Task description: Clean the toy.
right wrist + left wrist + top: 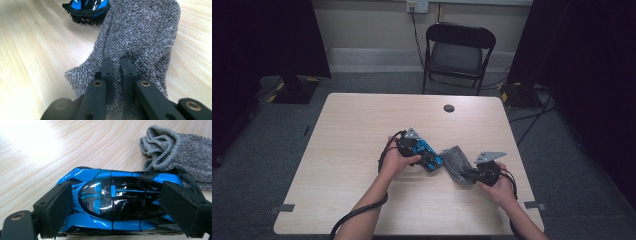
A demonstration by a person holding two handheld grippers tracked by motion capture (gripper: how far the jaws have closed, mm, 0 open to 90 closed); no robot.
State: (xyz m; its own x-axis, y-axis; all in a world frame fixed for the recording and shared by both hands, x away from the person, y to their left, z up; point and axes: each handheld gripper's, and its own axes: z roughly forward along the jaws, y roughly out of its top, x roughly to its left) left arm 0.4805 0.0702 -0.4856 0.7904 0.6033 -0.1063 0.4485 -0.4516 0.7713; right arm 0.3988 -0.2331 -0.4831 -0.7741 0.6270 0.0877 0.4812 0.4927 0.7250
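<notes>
Grey sock (140, 32) pinched in closed right hand-held gripper (117, 65).
Blue toy car (115, 202) clamped lengthwise between left hand-held gripper (120, 207) pads, just beyond sock's far end, on wooden surface (362, 130).

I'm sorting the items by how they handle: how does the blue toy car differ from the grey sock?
The glossy blue and black toy car is hard and keeps its shape; the grey knitted sock is soft, matte and crumpled. The car sits between the left gripper's widely spread jaws; the sock is pinched thin in the right gripper. Both lie on the light wooden table.
</notes>
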